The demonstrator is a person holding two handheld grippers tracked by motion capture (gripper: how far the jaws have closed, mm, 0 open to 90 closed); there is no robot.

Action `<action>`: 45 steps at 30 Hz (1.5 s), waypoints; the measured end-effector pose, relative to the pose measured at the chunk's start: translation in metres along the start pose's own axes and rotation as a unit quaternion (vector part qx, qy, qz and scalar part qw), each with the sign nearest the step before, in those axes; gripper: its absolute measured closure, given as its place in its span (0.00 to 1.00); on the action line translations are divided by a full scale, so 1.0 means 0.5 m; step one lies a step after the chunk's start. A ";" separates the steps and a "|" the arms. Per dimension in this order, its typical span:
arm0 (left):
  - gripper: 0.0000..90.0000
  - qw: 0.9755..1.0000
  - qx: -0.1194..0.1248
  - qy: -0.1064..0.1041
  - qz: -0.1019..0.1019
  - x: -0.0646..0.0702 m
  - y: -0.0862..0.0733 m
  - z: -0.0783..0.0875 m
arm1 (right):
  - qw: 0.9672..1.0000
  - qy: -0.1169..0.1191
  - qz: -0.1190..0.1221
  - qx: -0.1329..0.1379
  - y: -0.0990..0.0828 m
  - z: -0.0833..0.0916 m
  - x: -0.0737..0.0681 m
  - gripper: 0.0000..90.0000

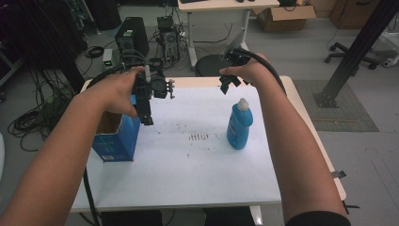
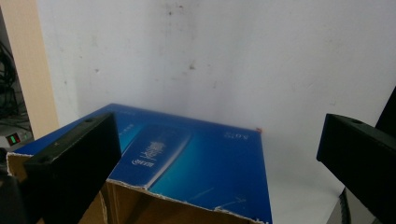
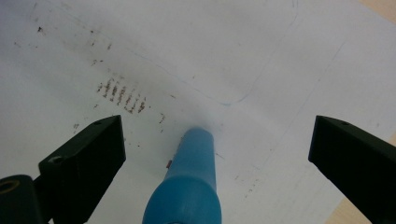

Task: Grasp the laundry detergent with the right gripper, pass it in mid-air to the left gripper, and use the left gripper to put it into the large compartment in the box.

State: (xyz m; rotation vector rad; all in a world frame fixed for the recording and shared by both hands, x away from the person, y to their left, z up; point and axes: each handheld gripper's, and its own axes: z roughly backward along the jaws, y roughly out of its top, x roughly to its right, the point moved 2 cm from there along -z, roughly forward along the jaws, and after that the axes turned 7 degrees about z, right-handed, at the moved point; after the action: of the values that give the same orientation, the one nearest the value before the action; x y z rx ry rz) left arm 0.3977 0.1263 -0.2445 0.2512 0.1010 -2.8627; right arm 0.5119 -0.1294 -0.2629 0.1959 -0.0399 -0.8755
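Two bare forearms come in closest to the high camera, each hand carrying a black two-jaw tool out over the white-covered counter. What matters for the coming move is how the blue plastic bottle with the pale cap sits against the right gripper: the bottle stands upright, its long axis vertical, and the right gripper hangs above and just beyond it, tipped down toward the cap. In the right gripper view the bottle rises from the bottom edge between the two black fingers, somewhat nearer the left one — spread wide, nothing pinched, no pad on the plastic. So the bottle lies straight ahead and below those fingers, and I judge that a drop along its axis would bring them level with the neck or the body.

Left of the bottle, well apart from it, stands an open blue cardboard box with a torn brown rim. The left gripper hovers just over the box's near-right corner, its fingers also released and empty, with the box's printed blue face below and between them. The right hand is plainly the nearer one to the bottle; the left is nearer the box.
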 end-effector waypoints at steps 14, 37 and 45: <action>0.00 1.000 -0.003 -0.003 -0.003 0.012 -0.002 0.008 | 1.000 -0.006 0.000 0.012 -0.008 0.016 -0.001 0.04; 0.00 0.999 -0.002 0.030 -0.031 0.116 -0.019 0.043 | 0.998 -0.025 0.024 0.055 -0.136 0.109 -0.057 0.05; 0.00 0.999 0.002 0.014 -0.033 0.152 -0.030 0.033 | 0.997 -0.029 0.036 0.061 -0.186 0.108 -0.087 0.05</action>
State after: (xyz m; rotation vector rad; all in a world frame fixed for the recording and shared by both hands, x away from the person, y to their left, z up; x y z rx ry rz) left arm 0.3189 0.1200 -0.2413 0.2945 0.1099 -2.9249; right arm 0.4074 -0.1622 -0.2255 0.2823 -0.1534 -0.8068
